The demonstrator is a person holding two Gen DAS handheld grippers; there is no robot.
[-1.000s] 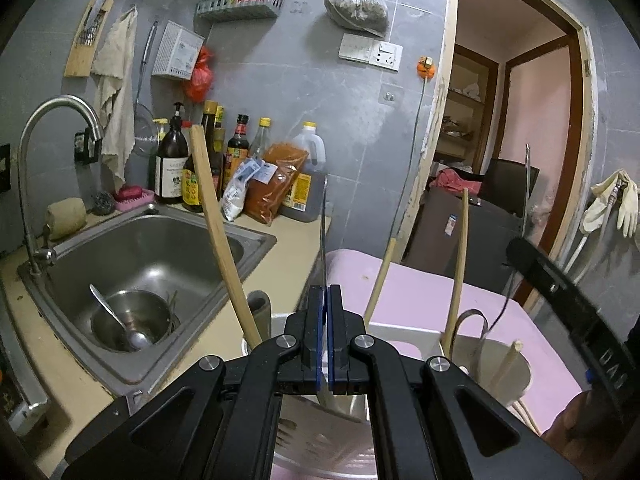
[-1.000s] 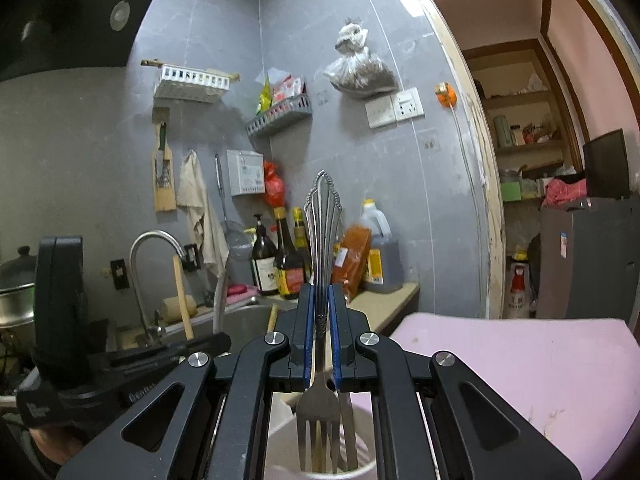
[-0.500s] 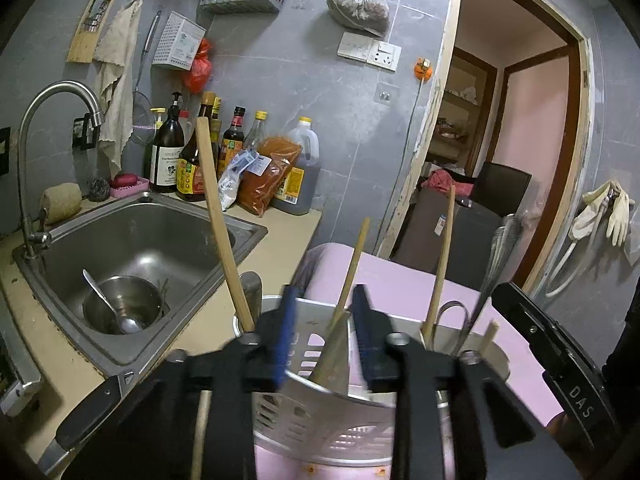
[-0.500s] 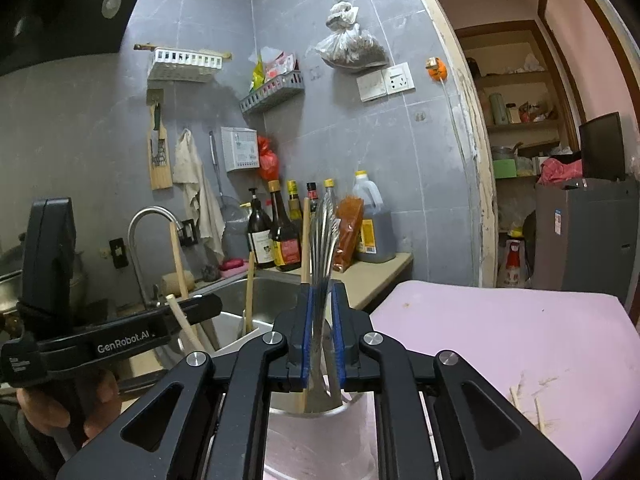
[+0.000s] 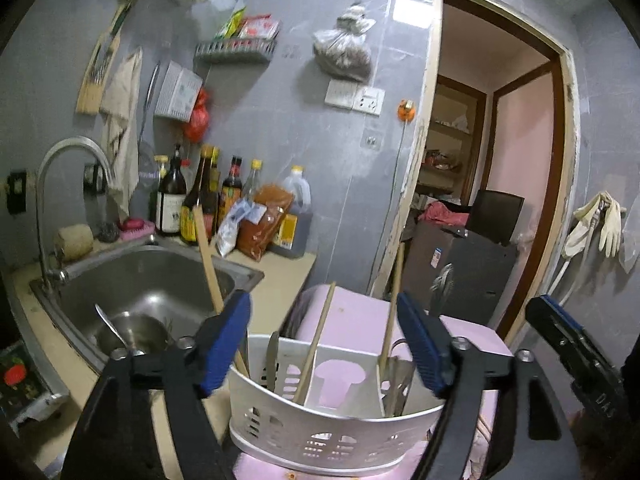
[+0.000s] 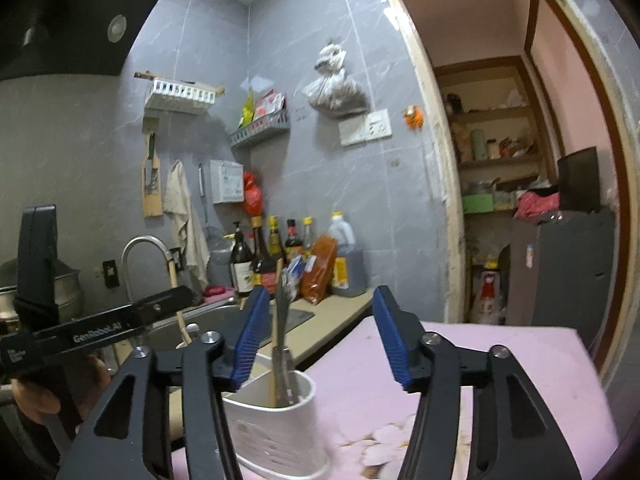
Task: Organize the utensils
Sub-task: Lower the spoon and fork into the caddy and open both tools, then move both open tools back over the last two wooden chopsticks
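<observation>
A white perforated utensil holder (image 5: 320,424) stands on the pink surface (image 5: 352,320), just below my left gripper (image 5: 326,344), which is open and empty. Wooden chopsticks (image 5: 318,344), a wooden spatula handle (image 5: 210,264) and metal cutlery (image 5: 394,380) stand upright in its compartments. In the right wrist view the holder (image 6: 276,424) sits low and left of centre, with a metal fork (image 6: 282,340) and a chopstick in it. My right gripper (image 6: 316,340) is open and empty above it.
A steel sink (image 5: 136,292) with a bowl and spoon lies left, with a tap (image 5: 60,184). Sauce bottles (image 5: 208,200) line the wall. A doorway (image 5: 492,184) opens right. The other gripper shows at the right edge (image 5: 576,356) and the left edge (image 6: 96,328).
Both grippers have opened and let go of their utensils. The fork from the right gripper now stands in the holder. Both grippers have drawn back.
</observation>
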